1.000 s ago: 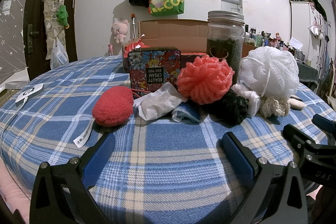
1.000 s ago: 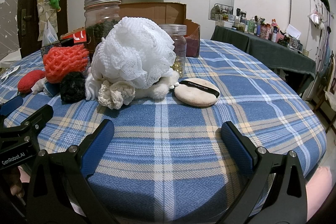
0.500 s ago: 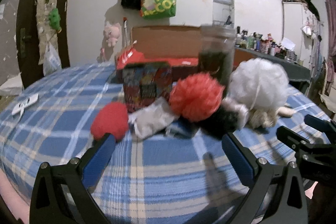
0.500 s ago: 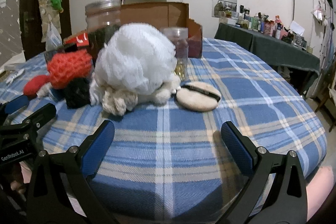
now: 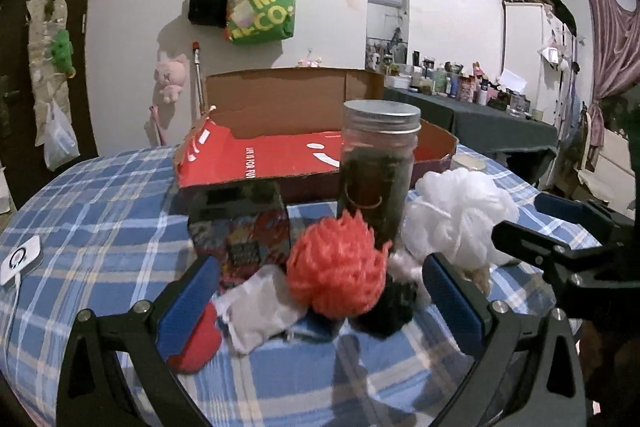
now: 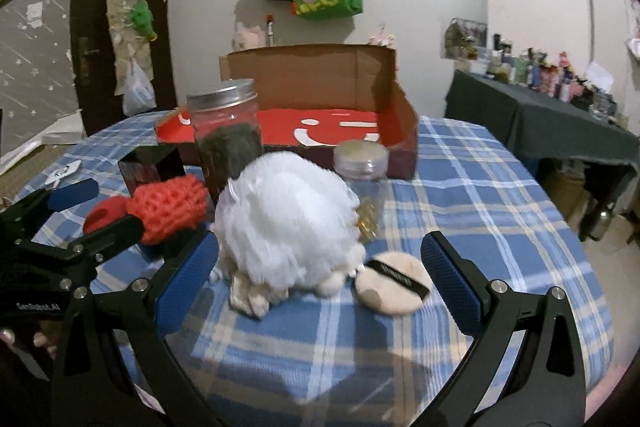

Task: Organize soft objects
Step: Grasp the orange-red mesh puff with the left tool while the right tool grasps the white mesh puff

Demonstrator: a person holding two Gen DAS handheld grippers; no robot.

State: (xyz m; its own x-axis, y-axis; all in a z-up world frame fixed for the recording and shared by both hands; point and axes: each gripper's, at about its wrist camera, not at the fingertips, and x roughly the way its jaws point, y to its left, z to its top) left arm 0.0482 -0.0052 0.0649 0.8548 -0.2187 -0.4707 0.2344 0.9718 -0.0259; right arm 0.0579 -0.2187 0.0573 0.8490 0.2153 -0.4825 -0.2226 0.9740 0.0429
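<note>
— So, what is closest?

— Two grabbers with blue pads. The left gripper is spread wide, with nothing between its pads. The right gripper is spread wide too, and it holds nothing.

— What sits in front of the left one?

— A pile of soft things on the blue checked cloth. A red felt pad lies partly behind the left pad. Beside it is a crumpled white cloth. Next comes an orange puff, and it leans on a fuzzy black ball.

— And in front of the right one?

— A big white bath puff sits between the pads, a bit to the left. A small cream knit thing pokes out under it. A round powder puff with a black band lies just beside it, on the right.

— What is behind the soft things?

— A tall jar with a silver lid and dark stuff inside. A short jar stands right of it, behind the white puff. A dark box with bright pictures stands on the left.

— And farther back?

— An open cardboard box — red inside, with white marks. Then the wall, with a green bag hanging up high.
</note>
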